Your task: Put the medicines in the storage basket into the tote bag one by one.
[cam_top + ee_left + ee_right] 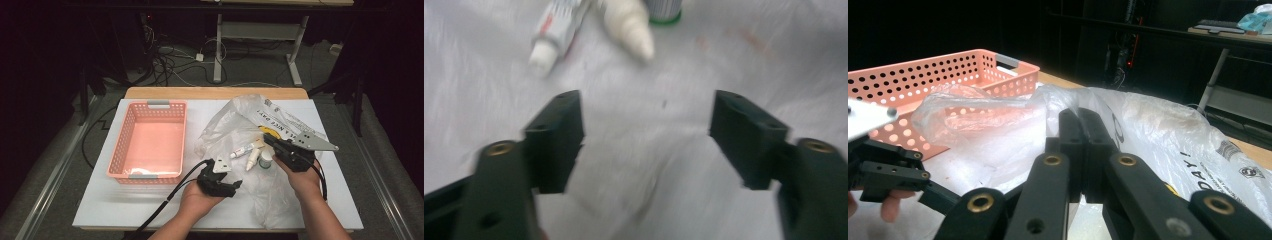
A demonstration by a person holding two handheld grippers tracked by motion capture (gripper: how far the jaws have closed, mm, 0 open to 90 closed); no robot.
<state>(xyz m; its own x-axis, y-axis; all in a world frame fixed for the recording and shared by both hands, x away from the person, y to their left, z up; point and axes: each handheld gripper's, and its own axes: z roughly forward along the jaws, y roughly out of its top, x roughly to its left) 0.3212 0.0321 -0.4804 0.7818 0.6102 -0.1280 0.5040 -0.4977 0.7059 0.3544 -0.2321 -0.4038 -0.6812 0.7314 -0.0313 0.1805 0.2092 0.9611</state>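
Our left gripper [231, 186] has its jaws spread, nothing between them, just short of the crinkled clear plastic bag [235, 125]. We should line up on the small white tube with red print [555, 31] lying on that bag, beside the cream nozzle bottle [631, 25]. Our right gripper [270, 140], jaws pressed together, pins the bag; the pink perforated plastic basket [149, 141] sits beyond.

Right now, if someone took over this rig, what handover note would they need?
Left tool: open, nothing between its jaws, aimed at the small items.
Right tool: shut, pressed on the plastic bag; whether it pinches the film is unclear.
Things: tube, cream bottle and green-capped bottle lie on the bag. Pink basket holds nothing.
Done: items out on the bag.
Left: probably pick up each item and place it in the basket.
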